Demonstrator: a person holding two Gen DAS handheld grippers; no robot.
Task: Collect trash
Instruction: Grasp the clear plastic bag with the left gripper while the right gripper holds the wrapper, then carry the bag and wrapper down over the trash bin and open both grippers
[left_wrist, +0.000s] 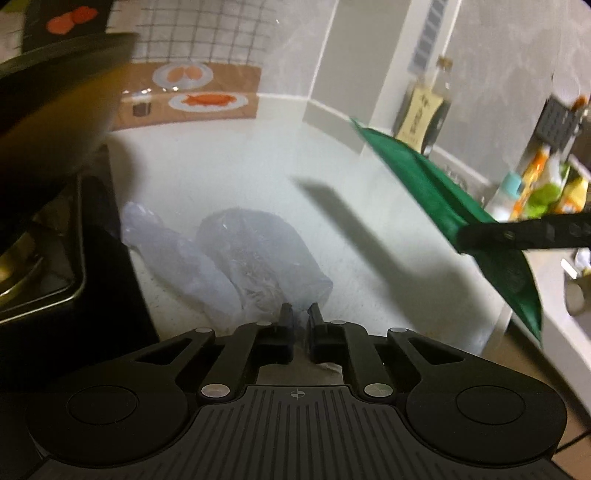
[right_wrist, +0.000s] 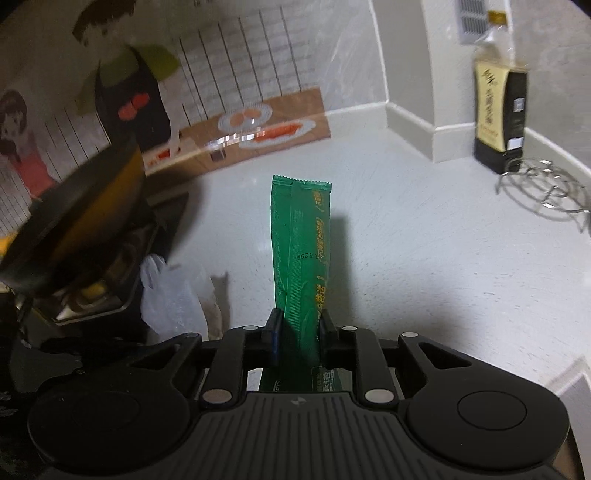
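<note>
**Green wrapper and clear bag held over the counter**

At the bottom centre of the right wrist view, the green wrapper (right_wrist: 301, 258) is pinched by the right gripper (right_wrist: 298, 325), jaws nearly closed. The clear plastic bag (left_wrist: 255, 258) is clamped at its near edge by the left gripper (left_wrist: 299, 314), low centre. Behind, the white counter (right_wrist: 424, 258) is seen; a bottle (right_wrist: 498, 114) stands upper right.
</note>
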